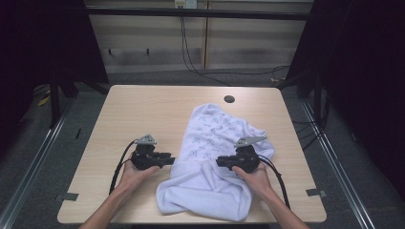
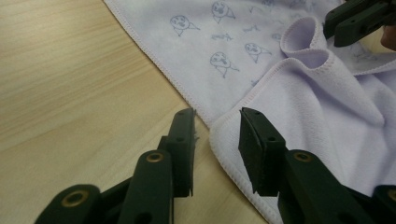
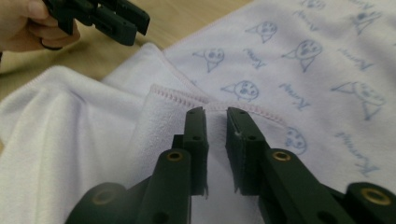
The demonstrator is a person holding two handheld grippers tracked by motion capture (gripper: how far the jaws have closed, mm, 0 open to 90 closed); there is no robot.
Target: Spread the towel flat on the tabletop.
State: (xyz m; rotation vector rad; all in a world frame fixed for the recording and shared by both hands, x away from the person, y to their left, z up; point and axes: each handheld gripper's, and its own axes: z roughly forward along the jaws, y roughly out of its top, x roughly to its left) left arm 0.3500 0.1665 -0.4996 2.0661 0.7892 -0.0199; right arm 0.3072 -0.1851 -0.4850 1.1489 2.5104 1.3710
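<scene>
The left gripper is held with its jaws apart over the folded corner of a white printed towel. The right gripper is held slightly parted over a hemmed fold. The towel is spread, partly folded, on the wooden table.

White towel, blue face print; black hand-held grippers.
</scene>
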